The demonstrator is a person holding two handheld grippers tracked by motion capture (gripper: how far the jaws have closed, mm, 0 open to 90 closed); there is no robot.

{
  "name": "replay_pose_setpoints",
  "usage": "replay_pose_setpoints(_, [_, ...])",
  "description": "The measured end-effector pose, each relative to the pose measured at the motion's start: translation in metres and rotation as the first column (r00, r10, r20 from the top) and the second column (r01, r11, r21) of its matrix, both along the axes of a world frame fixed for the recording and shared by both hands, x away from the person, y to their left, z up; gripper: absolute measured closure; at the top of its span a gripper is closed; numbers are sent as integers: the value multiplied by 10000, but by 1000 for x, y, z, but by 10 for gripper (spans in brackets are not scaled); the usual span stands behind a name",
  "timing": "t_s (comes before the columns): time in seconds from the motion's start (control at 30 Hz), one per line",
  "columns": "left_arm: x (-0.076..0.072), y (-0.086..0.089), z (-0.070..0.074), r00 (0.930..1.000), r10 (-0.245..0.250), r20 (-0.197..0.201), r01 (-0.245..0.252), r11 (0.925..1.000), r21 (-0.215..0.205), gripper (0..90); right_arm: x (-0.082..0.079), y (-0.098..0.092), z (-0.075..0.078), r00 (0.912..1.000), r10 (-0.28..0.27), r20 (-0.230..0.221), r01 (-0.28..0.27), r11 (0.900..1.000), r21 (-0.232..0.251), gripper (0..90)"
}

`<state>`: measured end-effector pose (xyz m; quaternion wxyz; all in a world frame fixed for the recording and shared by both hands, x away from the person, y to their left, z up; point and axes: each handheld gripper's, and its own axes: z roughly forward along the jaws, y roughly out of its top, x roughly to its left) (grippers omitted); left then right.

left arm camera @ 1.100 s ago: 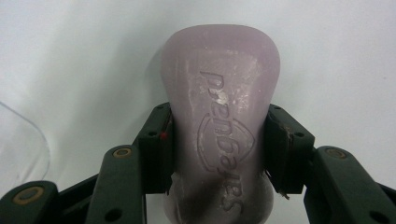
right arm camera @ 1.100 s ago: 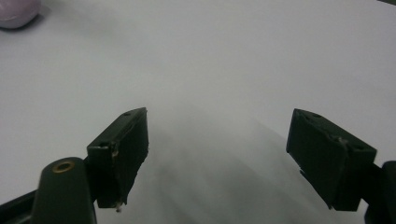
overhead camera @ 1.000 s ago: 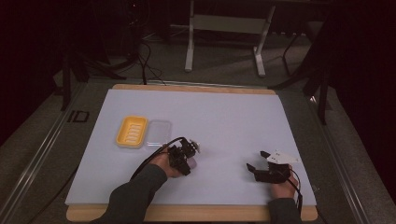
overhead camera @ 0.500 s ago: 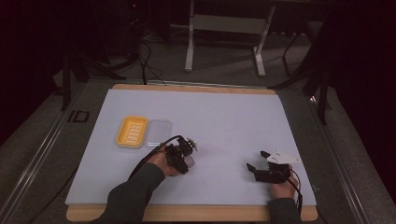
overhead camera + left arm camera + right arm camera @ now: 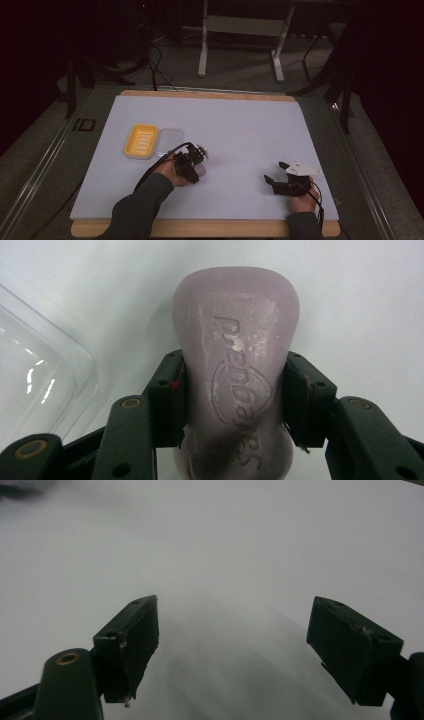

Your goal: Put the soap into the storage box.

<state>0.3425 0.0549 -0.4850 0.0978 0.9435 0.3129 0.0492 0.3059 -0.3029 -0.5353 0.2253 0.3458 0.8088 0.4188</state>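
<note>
A lilac soap bar (image 5: 235,335) with embossed lettering sits between my left gripper's jaws; the left gripper (image 5: 235,390) is shut on its narrow middle. From above, that left gripper (image 5: 190,164) and the soap (image 5: 201,171) are low over the white sheet, just right of a yellow ribbed soap dish (image 5: 141,141) and a clear lid (image 5: 170,140). The lid's rounded corner (image 5: 40,375) lies to the left of the soap. My right gripper (image 5: 275,171) rests at the front right, open, with nothing between its jaws (image 5: 240,640).
A white sheet (image 5: 240,125) covers a wooden board whose front edge (image 5: 200,229) faces the person. Beyond the table stand a metal frame (image 5: 240,30) and loose cables (image 5: 150,60) on a dark floor.
The left gripper, with the soap in it, has shifted slightly left toward the dish and lid. The right gripper has stayed put.
</note>
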Motion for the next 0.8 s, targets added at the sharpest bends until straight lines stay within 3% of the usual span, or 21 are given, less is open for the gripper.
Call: replay_pose_setpoints(0.8, [3,19,10,9983,574,79,-571,9977,-357,501,0,0,0,10000,-18,19,18,10000,16,206])
